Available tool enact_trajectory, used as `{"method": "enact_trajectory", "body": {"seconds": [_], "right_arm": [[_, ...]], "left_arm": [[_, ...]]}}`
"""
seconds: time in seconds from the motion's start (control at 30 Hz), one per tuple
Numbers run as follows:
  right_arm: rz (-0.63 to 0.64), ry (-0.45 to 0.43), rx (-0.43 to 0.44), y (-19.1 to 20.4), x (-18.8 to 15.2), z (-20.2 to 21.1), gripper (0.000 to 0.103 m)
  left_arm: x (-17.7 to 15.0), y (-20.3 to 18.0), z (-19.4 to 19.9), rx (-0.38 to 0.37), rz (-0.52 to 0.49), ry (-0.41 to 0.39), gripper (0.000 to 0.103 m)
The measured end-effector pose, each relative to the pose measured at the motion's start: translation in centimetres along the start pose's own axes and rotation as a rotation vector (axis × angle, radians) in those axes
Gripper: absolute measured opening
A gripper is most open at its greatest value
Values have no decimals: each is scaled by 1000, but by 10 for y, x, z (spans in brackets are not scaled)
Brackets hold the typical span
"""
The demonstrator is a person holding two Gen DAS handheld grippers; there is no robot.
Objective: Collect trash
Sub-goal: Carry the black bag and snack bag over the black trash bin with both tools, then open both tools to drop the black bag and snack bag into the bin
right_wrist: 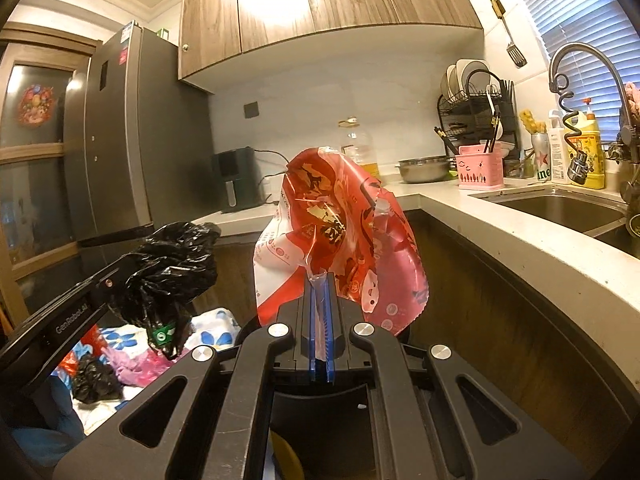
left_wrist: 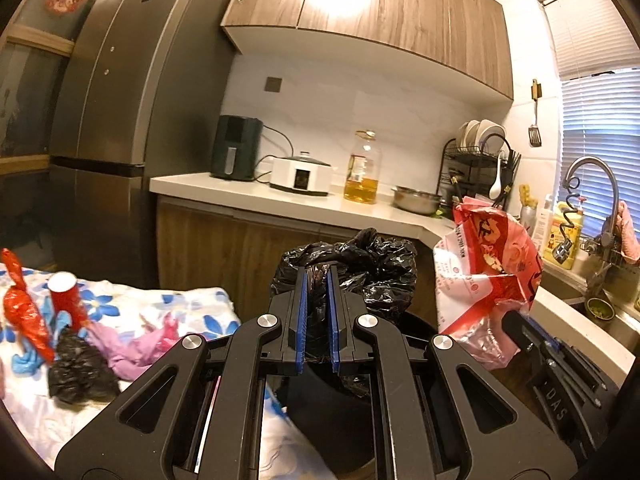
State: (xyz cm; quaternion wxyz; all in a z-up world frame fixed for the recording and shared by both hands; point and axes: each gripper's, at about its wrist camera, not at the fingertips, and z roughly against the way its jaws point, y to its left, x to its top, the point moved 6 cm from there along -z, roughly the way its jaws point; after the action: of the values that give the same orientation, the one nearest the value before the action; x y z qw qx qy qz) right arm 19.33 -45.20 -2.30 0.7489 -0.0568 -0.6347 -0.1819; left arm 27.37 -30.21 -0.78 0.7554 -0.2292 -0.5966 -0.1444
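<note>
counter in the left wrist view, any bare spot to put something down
Bare patches on the counter: the near strip in front of the air fryer and white cooker, and the front edge before the oil bottle. It gets crowded from the steel bowl to the dish rack. The floral cloth holds trash at its left; its right end is freer.

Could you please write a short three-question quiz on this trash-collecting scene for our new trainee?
1. True or false: the left gripper is shut on the black plastic bag.
2. What does the right gripper hold? A) red can B) red-and-white plastic bag C) pink cloth
3. Fill in: the red can stands on the ____ cloth.

Key: 1 true; 2 B; 3 floral.
</note>
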Motion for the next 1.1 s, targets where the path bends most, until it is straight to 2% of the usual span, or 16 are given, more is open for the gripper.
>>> {"method": "enact_trajectory", "body": {"seconds": [0.57, 1.1], "right_arm": [[-2, 45, -4, -10, -7, -42, 5], [-10, 79, 9, -20, -14, -65, 6]], "left_arm": [[-21, -16, -66, -48, 18, 72, 9], [-43, -19, -100, -104, 21, 117, 10]]}}
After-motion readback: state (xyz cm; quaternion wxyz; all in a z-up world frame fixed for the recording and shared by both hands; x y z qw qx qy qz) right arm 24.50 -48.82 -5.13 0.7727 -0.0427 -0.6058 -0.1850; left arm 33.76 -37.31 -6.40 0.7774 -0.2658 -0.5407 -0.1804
